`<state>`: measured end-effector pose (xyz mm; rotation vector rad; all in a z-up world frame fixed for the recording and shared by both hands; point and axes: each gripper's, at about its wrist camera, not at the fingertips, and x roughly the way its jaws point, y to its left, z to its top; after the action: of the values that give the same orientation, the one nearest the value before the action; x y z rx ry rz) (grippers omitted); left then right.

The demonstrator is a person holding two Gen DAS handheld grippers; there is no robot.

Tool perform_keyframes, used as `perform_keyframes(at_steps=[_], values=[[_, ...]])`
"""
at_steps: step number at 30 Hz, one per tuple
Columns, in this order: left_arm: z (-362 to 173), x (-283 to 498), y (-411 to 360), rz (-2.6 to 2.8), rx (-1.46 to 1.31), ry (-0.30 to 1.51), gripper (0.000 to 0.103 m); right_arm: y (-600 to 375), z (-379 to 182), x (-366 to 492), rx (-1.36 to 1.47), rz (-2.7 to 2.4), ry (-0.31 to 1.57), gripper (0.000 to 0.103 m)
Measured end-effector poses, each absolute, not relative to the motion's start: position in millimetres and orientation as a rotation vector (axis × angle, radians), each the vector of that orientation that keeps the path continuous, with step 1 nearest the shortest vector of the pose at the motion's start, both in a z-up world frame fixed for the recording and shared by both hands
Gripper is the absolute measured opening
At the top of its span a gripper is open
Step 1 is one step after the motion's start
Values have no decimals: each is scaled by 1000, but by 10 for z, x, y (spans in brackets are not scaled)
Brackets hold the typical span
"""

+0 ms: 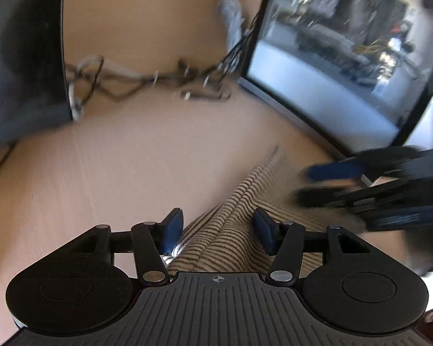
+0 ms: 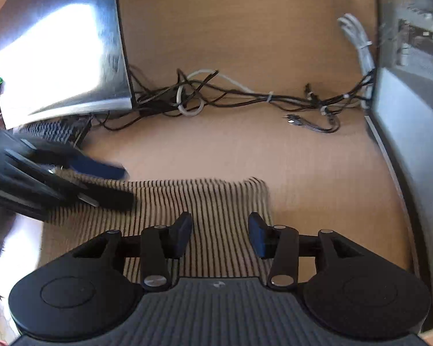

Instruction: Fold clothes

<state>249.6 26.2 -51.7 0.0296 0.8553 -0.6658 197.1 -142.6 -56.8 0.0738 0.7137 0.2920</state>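
1. The worktop is pale wood, bare across its middle, with a monitor standing at either side and leaving an open lane between them.
2. Nearest to me, the striped garment lies on the near part of the worktop, cream with thin dark stripes. From the right wrist view it lies fairly flat, its far edge running straight across and its right edge ending just short of bare wood.
3. The right gripper hangs over that cloth near its right edge, fingers apart, with the stripes showing in the gap and neither pad pressing on the cloth.
4. The left gripper sits over a bunched ridge of the same garment; there the cloth rises in folds between the parted fingers, which do not clamp it as far as I can see.
5. Each gripper shows blurred at the edge of the other's view, close together over the cloth.
6. Beyond the garment is a clear stretch of wood, roomy enough on the far and right sides.
7. Further back a tangle of cables runs black and white along the worktop between the left monitor and the right monitor.
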Motion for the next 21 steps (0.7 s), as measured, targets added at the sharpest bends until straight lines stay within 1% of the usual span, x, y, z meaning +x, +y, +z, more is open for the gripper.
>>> perform_keyframes(at_steps=[1,2,3,5,8,10,17,21], values=[[-546,2529,288,-668,2,864,63,-1497,-519,1884,102,282,719,58],[-569,2552,310,-669,-15,869,65,-1569,-473,1798,134,272,725,63],[-591,2571,330,-670,-28,874,69,-1642,-449,1712,169,266,736,63],[-632,2583,377,-667,-54,883,72,-1763,-475,1585,256,254,782,64],[-700,2564,493,-662,-137,909,72,-1860,-619,1475,401,226,881,64],[-725,2490,567,-655,-171,912,72,-1830,-714,1478,443,228,914,64],[-719,2147,879,-578,-283,935,67,-1613,-725,1977,363,254,904,64],[-734,1848,961,-571,-353,943,67,-1246,-758,2399,182,370,869,66]])
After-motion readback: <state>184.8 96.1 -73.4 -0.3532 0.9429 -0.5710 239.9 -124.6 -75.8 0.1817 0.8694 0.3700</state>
